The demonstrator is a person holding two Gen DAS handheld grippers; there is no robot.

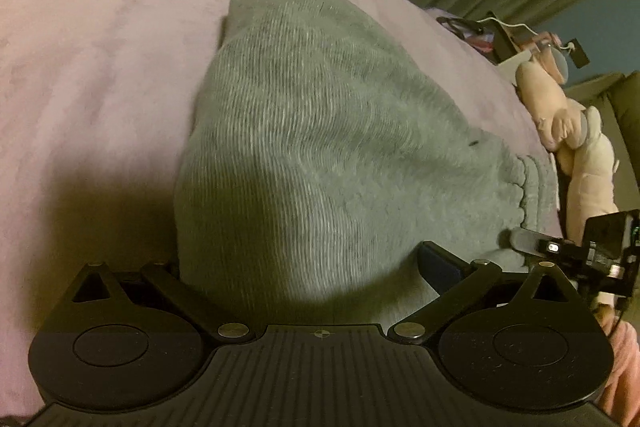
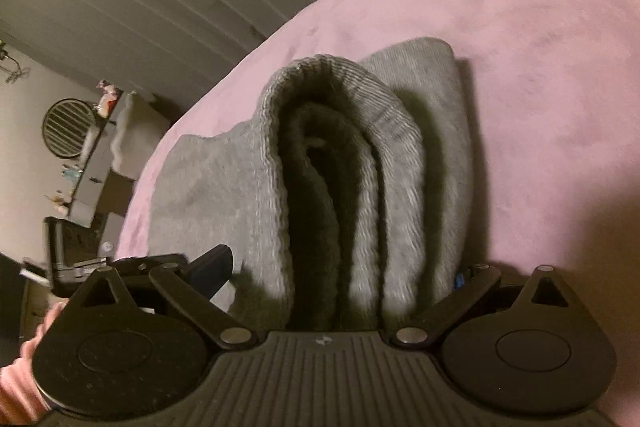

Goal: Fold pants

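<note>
Ribbed grey knit pants (image 2: 332, 187) folded in thick rounded layers on a soft pink bed (image 2: 520, 27) (velvety nap), jaws of both the left gripper (image 1: 304, 267) and right gripper (image 2: 344, 275) spread wide, gripping nothing.

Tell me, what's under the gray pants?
The gray pants lie folded on a pink blanket, which shows all around them. Right underneath, the pants' own layers cover the spot, so nothing else can be seen there.

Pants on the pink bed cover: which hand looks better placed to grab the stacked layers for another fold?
Probably the right. The right gripper is open with the pants' layered fold edges running between its fingers. The left gripper, also open, faces only the smooth outer surface.
</note>
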